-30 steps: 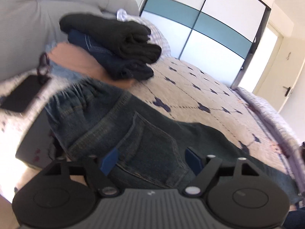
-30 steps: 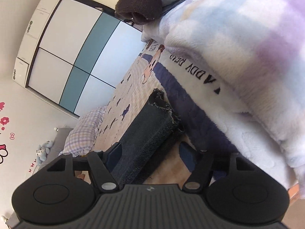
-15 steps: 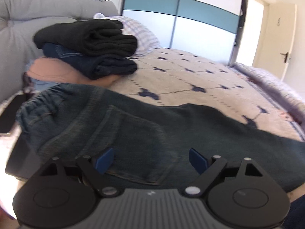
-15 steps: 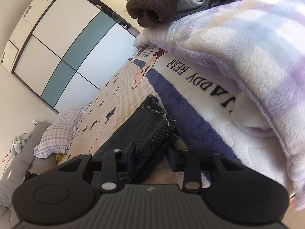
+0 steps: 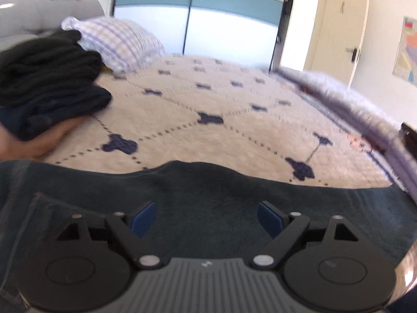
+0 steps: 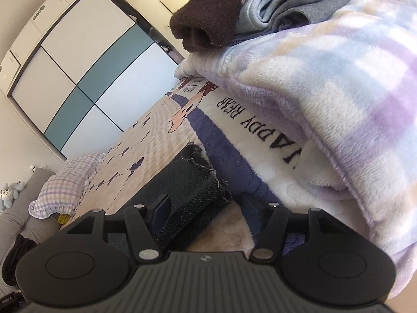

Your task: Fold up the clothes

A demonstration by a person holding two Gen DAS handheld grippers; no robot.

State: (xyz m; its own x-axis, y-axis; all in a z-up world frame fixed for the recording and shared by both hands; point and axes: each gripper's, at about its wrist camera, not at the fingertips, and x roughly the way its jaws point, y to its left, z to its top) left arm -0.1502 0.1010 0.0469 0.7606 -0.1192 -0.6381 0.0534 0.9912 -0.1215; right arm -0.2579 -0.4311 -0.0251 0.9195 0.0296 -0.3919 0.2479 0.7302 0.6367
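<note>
Right tongs (image 6: 206, 215) reopened — perhaps around jeans (image 6: 187, 190)

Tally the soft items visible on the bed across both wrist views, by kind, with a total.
Jeans, spread flat: 1
Checked pillow: 1
Plush blankets: 2, checked and bear-print
Stacks of folded clothes: 2, dark stack and brown-grey stack
Total: 6
</note>
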